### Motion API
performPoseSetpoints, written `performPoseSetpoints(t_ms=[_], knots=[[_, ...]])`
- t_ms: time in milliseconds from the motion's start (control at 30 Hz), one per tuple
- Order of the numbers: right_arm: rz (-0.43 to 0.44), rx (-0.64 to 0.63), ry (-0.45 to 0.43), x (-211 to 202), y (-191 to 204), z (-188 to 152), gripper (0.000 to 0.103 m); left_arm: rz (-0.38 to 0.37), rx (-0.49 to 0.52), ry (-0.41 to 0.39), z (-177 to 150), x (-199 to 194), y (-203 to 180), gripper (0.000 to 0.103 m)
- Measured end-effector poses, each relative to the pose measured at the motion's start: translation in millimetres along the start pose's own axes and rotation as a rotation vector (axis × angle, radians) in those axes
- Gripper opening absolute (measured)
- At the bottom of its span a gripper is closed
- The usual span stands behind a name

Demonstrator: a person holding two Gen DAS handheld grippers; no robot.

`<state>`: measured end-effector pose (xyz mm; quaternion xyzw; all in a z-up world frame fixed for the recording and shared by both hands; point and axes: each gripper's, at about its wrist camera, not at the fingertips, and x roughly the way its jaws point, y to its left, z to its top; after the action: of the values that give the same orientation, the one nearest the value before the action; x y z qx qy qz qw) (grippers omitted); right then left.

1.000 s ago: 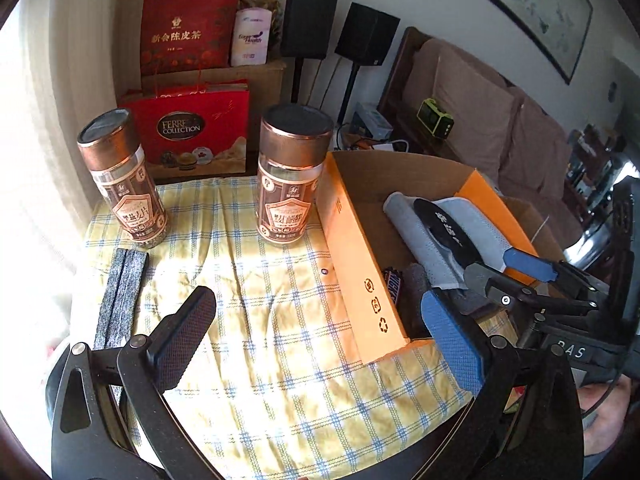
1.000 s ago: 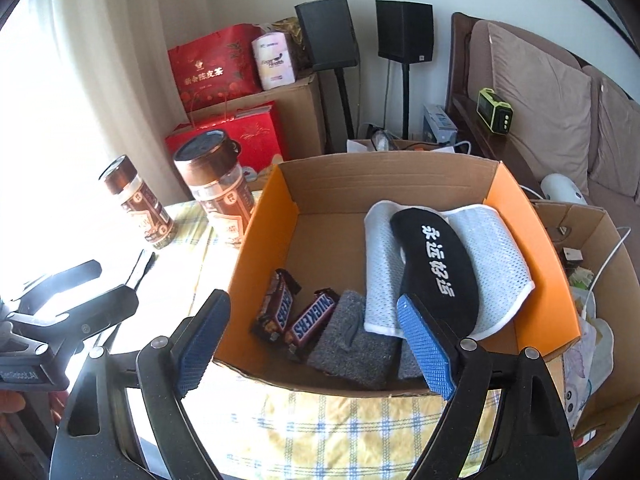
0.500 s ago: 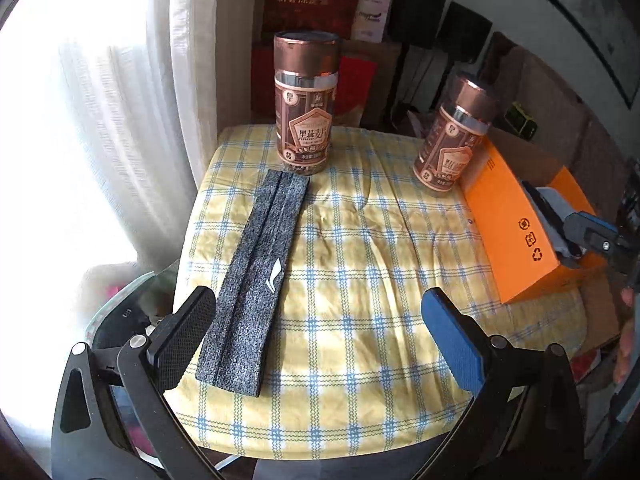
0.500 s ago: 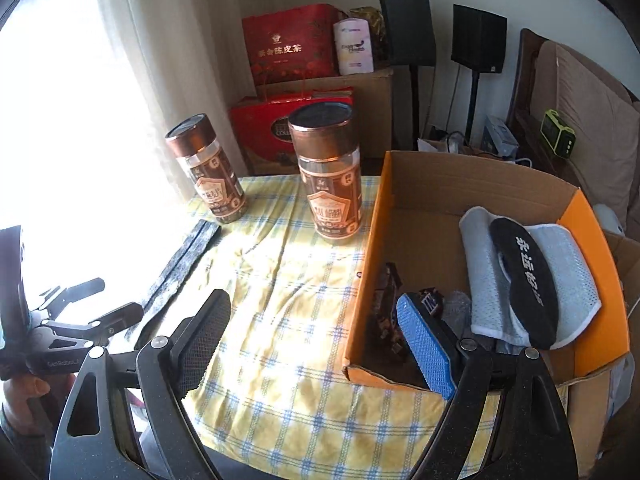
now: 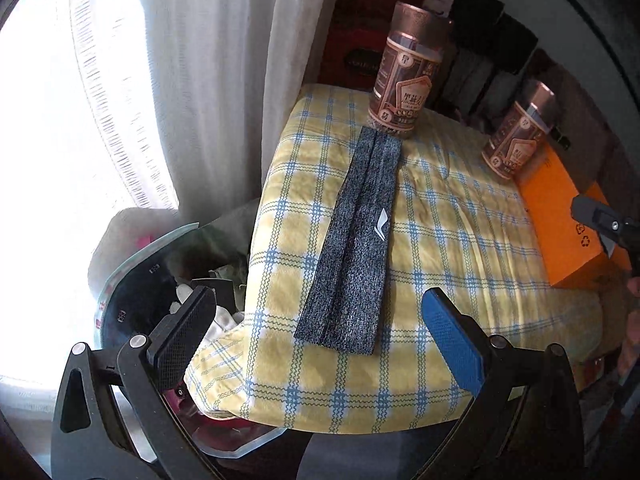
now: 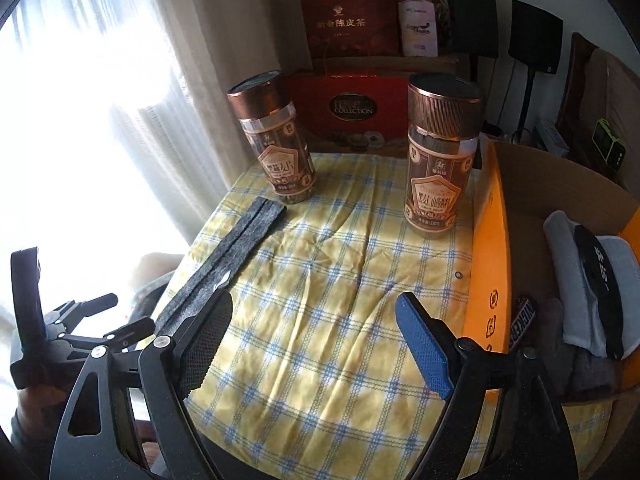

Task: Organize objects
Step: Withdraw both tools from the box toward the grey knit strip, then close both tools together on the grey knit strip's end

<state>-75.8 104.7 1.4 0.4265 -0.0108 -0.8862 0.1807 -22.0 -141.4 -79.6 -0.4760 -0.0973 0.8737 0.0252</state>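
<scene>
A grey headband (image 5: pixel 352 236) lies lengthwise on the yellow checked tablecloth (image 5: pixel 460 248); it also shows in the right wrist view (image 6: pixel 224 264). My left gripper (image 5: pixel 320 344) is open and empty, just short of the headband's near end. My right gripper (image 6: pixel 316 348) is open and empty over the middle of the cloth. Two brown jars stand upright: one (image 6: pixel 276 140) at the headband's far end, one (image 6: pixel 440 156) beside the orange cardboard box (image 6: pixel 490 264). The box holds a grey towel (image 6: pixel 568 276), a black band (image 6: pixel 600 280) and candy bars (image 6: pixel 522 320).
White curtains (image 5: pixel 180 100) hang at the left of the table. A glass-edged lower surface with clutter (image 5: pixel 152 280) sits below the table's left edge. Red gift boxes (image 6: pixel 348 104) and black speakers (image 6: pixel 532 36) stand behind the table.
Both grippers swung left, away from the box. The left one moved from over the table's middle to the headband's near end. The right one left the box and now faces the jars.
</scene>
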Motion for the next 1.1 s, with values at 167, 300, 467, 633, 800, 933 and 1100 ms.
performPoseSetpoints(t_ms=[167, 300, 467, 633, 800, 933, 1100], knots=[[0.035, 0.009, 0.014, 21, 10, 9, 0.081, -0.018, 0.020, 0.022, -9, 10, -2, 0.103], [0.042, 0.007, 0.025, 39, 14, 20, 0.076, -0.022, 0.029, 0.036, -13, 17, -3, 0.103], [0.043, -0.006, 0.039, 62, 23, 33, 0.069, -0.036, 0.013, 0.027, -14, 21, 0, 0.099], [0.055, 0.008, 0.031, 88, 29, 48, 0.065, -0.065, 0.001, 0.024, -16, 24, 0, 0.086], [0.091, 0.050, 0.067, 124, 31, 62, 0.052, -0.080, -0.002, 0.029, -18, 29, -2, 0.078], [0.096, 0.074, 0.080, 148, 38, 66, 0.048, -0.077, 0.003, 0.009, -18, 31, -2, 0.074], [0.108, 0.111, 0.079, 172, 40, 65, 0.041, -0.093, -0.006, 0.001, -15, 31, 2, 0.055]])
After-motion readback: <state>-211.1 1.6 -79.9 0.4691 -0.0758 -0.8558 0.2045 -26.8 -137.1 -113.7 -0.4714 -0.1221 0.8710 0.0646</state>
